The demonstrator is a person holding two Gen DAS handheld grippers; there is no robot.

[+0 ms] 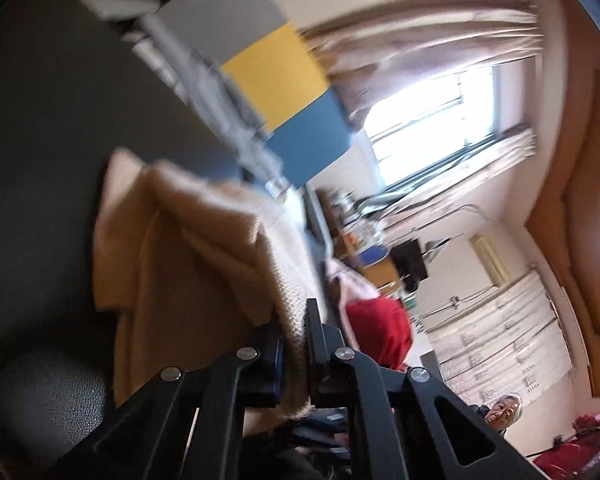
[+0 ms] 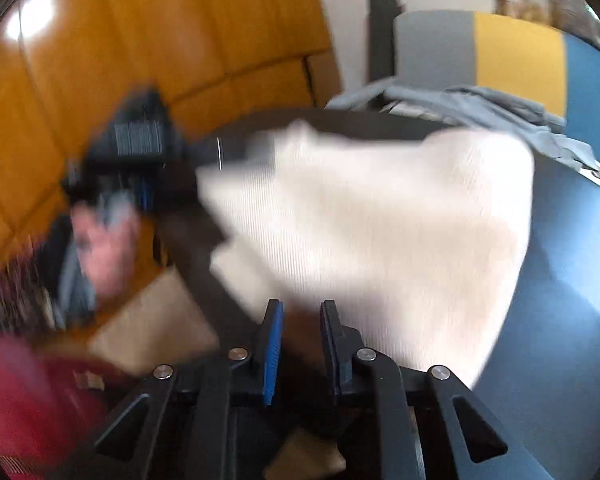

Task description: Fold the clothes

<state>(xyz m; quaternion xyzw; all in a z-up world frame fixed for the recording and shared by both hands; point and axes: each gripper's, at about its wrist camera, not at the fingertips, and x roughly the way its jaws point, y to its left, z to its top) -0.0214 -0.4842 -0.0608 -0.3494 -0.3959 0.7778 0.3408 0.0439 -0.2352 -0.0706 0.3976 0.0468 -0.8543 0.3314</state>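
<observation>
A cream knitted sweater (image 1: 188,248) hangs in the air over the dark table (image 1: 40,160). My left gripper (image 1: 296,320) is shut on an edge of it, with knit pinched between the jaws. In the right wrist view the same sweater (image 2: 380,232) spreads wide and blurred above the table (image 2: 572,280). My right gripper (image 2: 300,312) has its jaws a little apart, with the sweater's lower edge at them; blur hides whether cloth is held. The other gripper (image 2: 140,152) and the hand holding it show at the left of that view.
A grey-blue garment (image 2: 480,108) lies at the table's far edge. A grey, yellow and blue panel (image 2: 516,56) stands behind it. A red garment (image 1: 380,332) and a pink one (image 1: 348,280) lie beside the table. A window (image 1: 428,120), wooden wall panels (image 2: 160,40) and a seated person (image 1: 500,412) are around.
</observation>
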